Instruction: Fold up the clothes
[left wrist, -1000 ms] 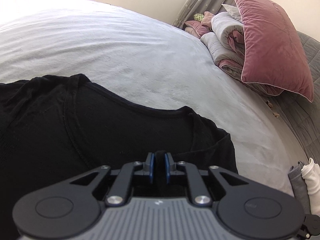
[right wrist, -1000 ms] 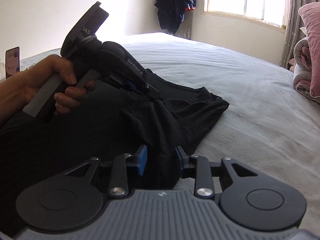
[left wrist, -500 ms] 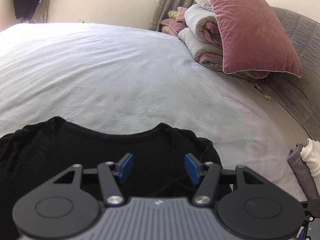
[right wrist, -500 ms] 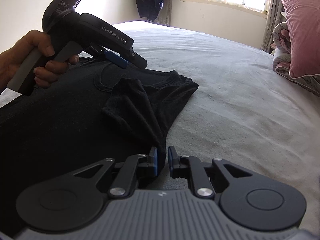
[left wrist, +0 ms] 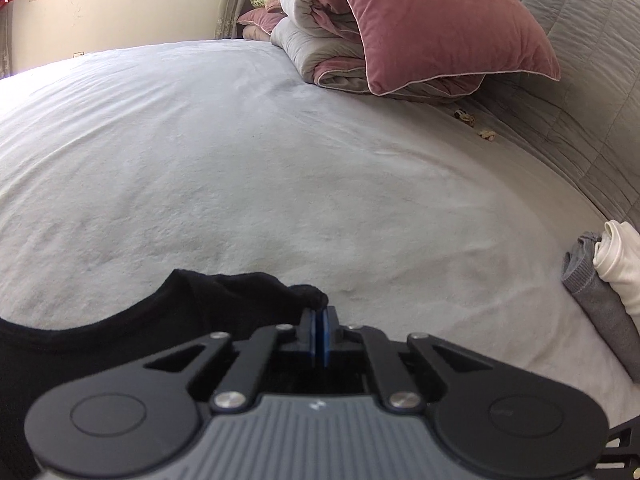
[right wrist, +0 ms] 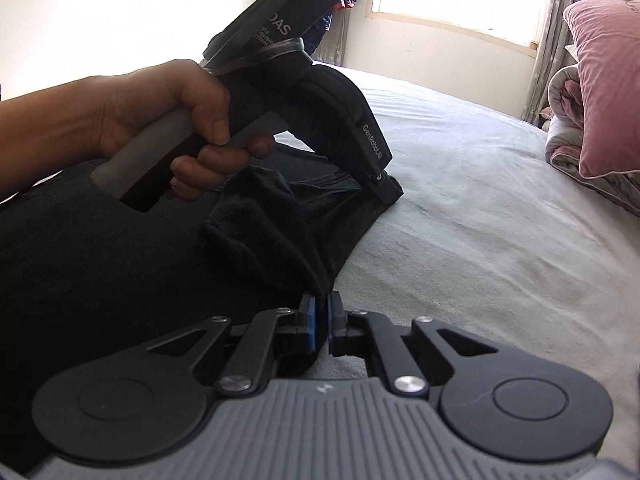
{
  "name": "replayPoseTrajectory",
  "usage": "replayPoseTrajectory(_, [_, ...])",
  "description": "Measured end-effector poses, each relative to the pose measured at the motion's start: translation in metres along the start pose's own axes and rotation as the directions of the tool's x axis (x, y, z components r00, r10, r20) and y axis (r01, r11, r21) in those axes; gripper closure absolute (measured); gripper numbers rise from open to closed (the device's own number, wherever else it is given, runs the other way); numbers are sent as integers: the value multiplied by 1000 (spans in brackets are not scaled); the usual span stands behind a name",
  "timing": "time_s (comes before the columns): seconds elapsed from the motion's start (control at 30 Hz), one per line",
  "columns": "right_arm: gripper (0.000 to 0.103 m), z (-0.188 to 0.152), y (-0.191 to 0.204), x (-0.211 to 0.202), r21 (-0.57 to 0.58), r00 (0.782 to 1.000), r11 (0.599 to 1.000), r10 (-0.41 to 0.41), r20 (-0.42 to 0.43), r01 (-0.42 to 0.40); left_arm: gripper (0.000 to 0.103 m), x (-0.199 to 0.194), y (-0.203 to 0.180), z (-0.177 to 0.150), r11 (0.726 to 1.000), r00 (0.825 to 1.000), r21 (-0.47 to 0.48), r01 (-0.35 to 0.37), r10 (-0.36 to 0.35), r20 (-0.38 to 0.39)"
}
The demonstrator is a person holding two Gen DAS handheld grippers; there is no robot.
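Both your claws pinch the black shirt [right wrist: 120, 264]: left claw [right wrist: 390, 192], marked "GenRobot.AI", and right claw [right wrist: 321, 320], on the bed [right wrist: 500, 220].

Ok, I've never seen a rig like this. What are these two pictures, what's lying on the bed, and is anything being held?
There is no robot arm: a person holds a two-finger gripper in each hand, each with a camera looking along its fingers. The left wrist view shows the left gripper shut on the edge of a black T-shirt spread on the grey bedsheet. The right wrist view shows the right gripper shut on a raised fold of the same shirt, with the person's left hand gripping the other tool beyond it. Also on the bed: a pink pillow leaning on a rolled duvet, and folded grey and white clothes.
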State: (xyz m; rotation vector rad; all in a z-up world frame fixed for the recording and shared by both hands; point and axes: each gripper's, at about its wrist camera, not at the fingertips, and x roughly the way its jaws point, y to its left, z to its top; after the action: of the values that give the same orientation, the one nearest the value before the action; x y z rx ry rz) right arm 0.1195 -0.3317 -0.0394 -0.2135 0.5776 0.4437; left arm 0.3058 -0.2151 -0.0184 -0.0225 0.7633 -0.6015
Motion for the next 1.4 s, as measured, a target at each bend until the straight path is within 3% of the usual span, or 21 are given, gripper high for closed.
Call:
replayPoseTrajectory(0.17, [98, -2, -19, -11, 91, 1000, 996, -1, -15, 3, 99, 11, 3, -3, 998, 998, -54, 10, -7, 59])
replayPoseTrajectory(0.27, [97, -7, -23, -7, 112, 998, 994, 7, -55, -1, 94, 15, 5, -3, 998, 999, -67, 10, -7, 39])
replayPoseTrajectory(0.3, [93, -6, -24, -9, 118, 999, 993, 12, -51, -6, 91, 13, 5, -3, 997, 999, -71, 15, -12, 35])
replayPoseTrajectory(0.37, [78, -5, -24, -15, 129, 999, 992, 15, -30, -11, 72, -2, 8, -3, 996, 998, -89, 30, -25, 57])
replayPoseTrajectory(0.4, [68, -5, -23, -19, 134, 1000, 991, 15, -15, -12, 68, -11, 11, -5, 995, 997, -97, 30, -24, 70])
replayPoseTrajectory(0.43, [64, -5, -23, -23, 140, 1000, 990, 14, 0, -13, 63, -20, 13, -8, 994, 996, -103, 29, -21, 84])
replayPoseTrajectory(0.6, [64, -1, -23, -26, 177, 997, 984, -3, 78, -11, 63, -58, 19, -29, 995, 994, -98, 26, -15, 111])
replayPoseTrajectory(0.7, [64, 7, -19, -18, 164, 994, 986, 6, 108, -24, 63, -67, 13, -49, 999, 997, -42, 21, -18, 78])
replayPoseTrajectory(0.87, [64, 7, -18, -9, 139, 997, 990, -21, 71, 11, 58, -95, -5, -82, 995, 997, 97, -8, 1, 75])
replayPoseTrajectory(0.97, [64, 4, -27, -16, 197, 996, 980, -34, 80, 17, 52, -108, 1, -83, 991, 991, 93, -91, 81, 106])
replayPoseTrajectory(1.07, [64, 5, -23, -23, 171, 990, 982, 52, 129, -74, 48, -106, 21, -77, 994, 988, 17, -112, 109, 113])
replayPoseTrajectory(1.2, [64, 11, 6, -23, 34, 970, 981, 184, 159, -192, 52, -95, 49, -73, 993, 993, -109, -48, 59, 101])
replayPoseTrajectory(1.33, [68, 15, 34, -6, -54, 974, 979, 200, 110, -195, 92, -90, 61, -80, 977, 993, -209, 45, -21, 117])
replayPoseTrajectory(1.37, [70, 15, 39, -1, -72, 977, 980, 194, 84, -188, 98, -88, 62, -81, 973, 993, -226, 52, -27, 114])
replayPoseTrajectory(1.4, [80, 14, 42, 4, -86, 983, 982, 175, 49, -170, 100, -87, 62, -80, 971, 993, -233, 49, -23, 113])
